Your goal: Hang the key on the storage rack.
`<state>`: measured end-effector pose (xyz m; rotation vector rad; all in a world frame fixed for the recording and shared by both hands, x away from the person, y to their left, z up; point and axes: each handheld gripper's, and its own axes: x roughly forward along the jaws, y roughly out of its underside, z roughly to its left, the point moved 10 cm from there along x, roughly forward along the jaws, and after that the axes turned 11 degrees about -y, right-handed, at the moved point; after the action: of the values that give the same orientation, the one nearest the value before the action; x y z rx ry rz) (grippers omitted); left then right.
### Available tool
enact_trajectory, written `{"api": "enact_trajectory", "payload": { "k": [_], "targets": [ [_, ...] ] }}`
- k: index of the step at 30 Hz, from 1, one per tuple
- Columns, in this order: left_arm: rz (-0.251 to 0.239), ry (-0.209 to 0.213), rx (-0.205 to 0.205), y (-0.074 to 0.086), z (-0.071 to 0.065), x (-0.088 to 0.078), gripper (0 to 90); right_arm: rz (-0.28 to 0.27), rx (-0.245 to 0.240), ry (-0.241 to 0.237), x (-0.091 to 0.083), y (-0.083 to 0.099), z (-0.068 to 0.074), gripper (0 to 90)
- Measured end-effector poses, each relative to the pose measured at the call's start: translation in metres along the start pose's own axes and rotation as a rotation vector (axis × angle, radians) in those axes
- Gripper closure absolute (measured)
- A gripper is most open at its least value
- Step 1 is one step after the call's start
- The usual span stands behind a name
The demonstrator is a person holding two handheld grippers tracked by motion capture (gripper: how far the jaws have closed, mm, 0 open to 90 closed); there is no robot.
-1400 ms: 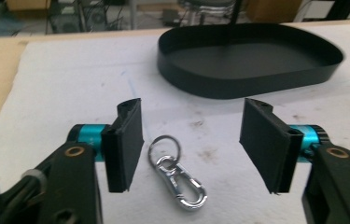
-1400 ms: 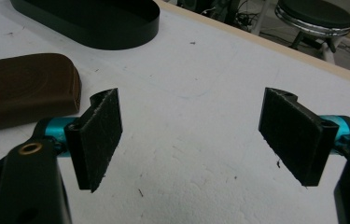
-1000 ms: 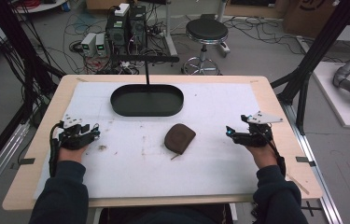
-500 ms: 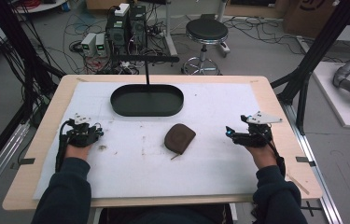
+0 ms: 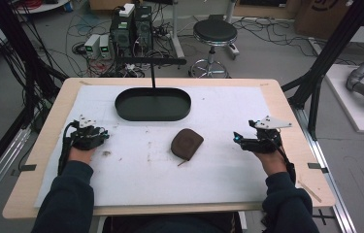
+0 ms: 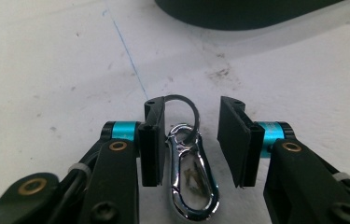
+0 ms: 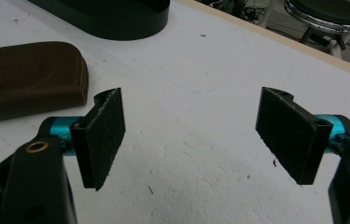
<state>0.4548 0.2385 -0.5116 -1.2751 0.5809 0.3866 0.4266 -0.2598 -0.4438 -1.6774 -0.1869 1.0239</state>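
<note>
Left gripper view: metal clasp [image 6: 192,175] between parted jaws, touching one pad.

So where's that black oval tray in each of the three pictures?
High view: black oval tray at upper centre of the table.
Left gripper view: tray along the top edge, right of centre.
Right gripper view: tray at top left.
Shared landmark: the white mat beneath it.

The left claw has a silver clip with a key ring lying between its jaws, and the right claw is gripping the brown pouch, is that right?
Not quite. The right claw stands open on nothing; in the right gripper view the brown pouch lies apart, beyond one jaw. The silver clip does lie between the left claw jaws.
</note>
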Motion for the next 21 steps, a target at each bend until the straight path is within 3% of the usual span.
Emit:
{"api": "enact_trajectory", "payload": {
  "k": [4, 10, 13, 16, 17, 18, 21],
  "targets": [
    [0.002, 0.004, -0.001, 0.000, -0.002, 0.000, 71.8, 0.002, -0.004, 0.001, 0.000, 0.000, 0.000, 24.6],
    [0.005, 0.044, -0.081, 0.000, 0.005, -0.003, 72.1, 0.004, 0.001, 0.003, -0.001, 0.001, -0.002, 24.8],
    [0.000, 0.086, -0.148, 0.000, 0.009, -0.005, 72.1, 0.006, -0.002, 0.000, -0.001, 0.002, -0.002, 24.9],
    [-0.001, 0.108, -0.176, 0.000, 0.011, -0.006, 72.0, 0.008, 0.000, -0.003, -0.001, 0.002, -0.001, 25.0],
    [0.013, 0.146, -0.194, 0.002, 0.009, -0.006, 72.0, 0.009, -0.001, -0.003, -0.001, 0.002, -0.001, 25.1],
    [0.013, 0.146, -0.194, 0.002, 0.009, -0.006, 72.0, 0.011, -0.003, -0.004, -0.001, 0.002, -0.001, 25.1],
    [0.044, 0.215, -0.179, 0.005, 0.001, -0.011, 72.3, 0.009, 0.001, -0.001, -0.002, 0.002, -0.002, 25.2]
  ]
}}
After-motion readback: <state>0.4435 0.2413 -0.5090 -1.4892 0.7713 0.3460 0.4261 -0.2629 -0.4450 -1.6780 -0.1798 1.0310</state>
